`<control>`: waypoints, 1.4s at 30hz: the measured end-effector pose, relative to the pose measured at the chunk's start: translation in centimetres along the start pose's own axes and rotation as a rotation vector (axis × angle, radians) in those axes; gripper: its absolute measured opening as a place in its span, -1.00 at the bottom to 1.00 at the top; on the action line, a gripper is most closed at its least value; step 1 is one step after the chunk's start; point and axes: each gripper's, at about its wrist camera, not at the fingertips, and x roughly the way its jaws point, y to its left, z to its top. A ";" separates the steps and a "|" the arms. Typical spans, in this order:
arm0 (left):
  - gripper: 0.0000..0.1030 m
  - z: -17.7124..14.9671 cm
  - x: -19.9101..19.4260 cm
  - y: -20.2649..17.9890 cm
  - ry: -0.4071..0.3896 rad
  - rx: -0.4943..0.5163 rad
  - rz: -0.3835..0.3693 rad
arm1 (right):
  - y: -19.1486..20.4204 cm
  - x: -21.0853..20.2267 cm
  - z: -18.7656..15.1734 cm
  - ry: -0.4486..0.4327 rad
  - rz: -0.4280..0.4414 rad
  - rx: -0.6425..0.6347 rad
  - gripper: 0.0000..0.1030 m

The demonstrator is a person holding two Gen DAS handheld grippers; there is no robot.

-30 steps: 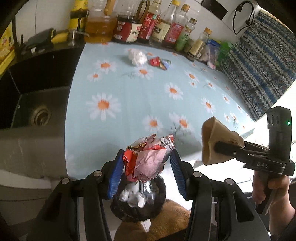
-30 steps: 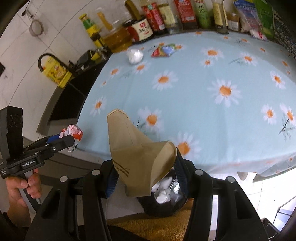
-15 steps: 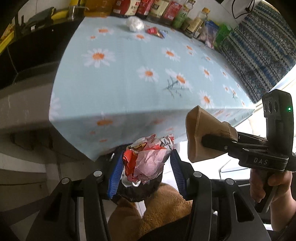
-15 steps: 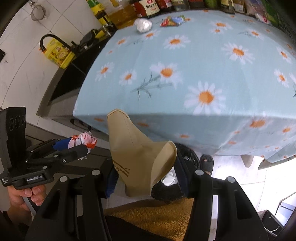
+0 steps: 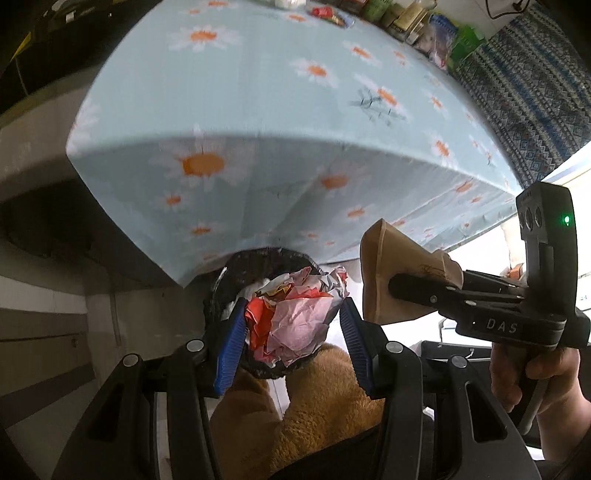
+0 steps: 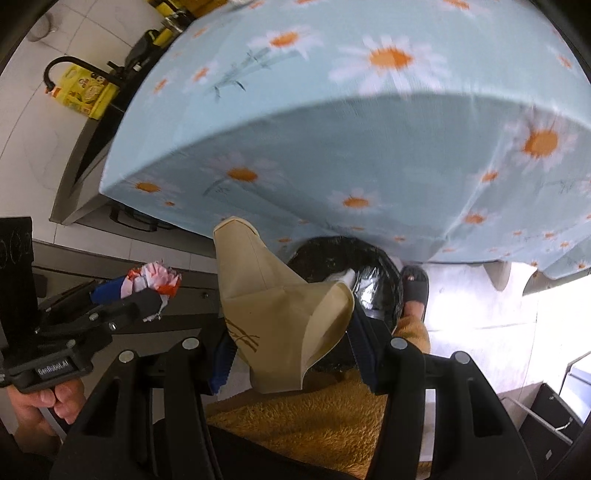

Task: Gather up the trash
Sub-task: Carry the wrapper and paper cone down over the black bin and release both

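My left gripper (image 5: 293, 334) is shut on a crumpled red, pink and silver wrapper (image 5: 295, 321) and holds it right over a black-lined trash bin (image 5: 236, 273) below the table edge. My right gripper (image 6: 291, 339) is shut on a flattened tan paper cup (image 6: 273, 306), held just above and left of the same bin (image 6: 369, 273). White crumpled trash lies inside the bin. In the left wrist view the right gripper and cup (image 5: 399, 280) hang to the right of the wrapper. In the right wrist view the left gripper with the wrapper (image 6: 155, 280) is at the left.
A table with a pale blue daisy cloth (image 5: 258, 110) overhangs the bin. At its far end lie a white wad (image 5: 288, 3) and a red wrapper (image 5: 325, 13) near bottles. A foot in a sandal (image 6: 415, 288) stands beside the bin. Orange fuzzy trousers (image 6: 314, 424) lie below.
Both grippers have dropped below the table edge and moved in toward the bin, each still holding its item. The bin now fills more of both views.
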 end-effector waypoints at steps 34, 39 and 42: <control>0.23 -0.4 1.3 1.0 0.067 -0.068 -0.019 | 0.5 0.9 2.2 0.033 0.067 0.023 0.43; 0.23 -0.5 1.2 1.1 0.065 -0.067 -0.018 | 0.9 0.8 2.3 0.027 0.065 0.023 0.48; 0.23 -0.5 1.2 1.1 0.061 -0.068 -0.016 | 1.1 0.7 2.2 0.028 0.066 0.025 0.48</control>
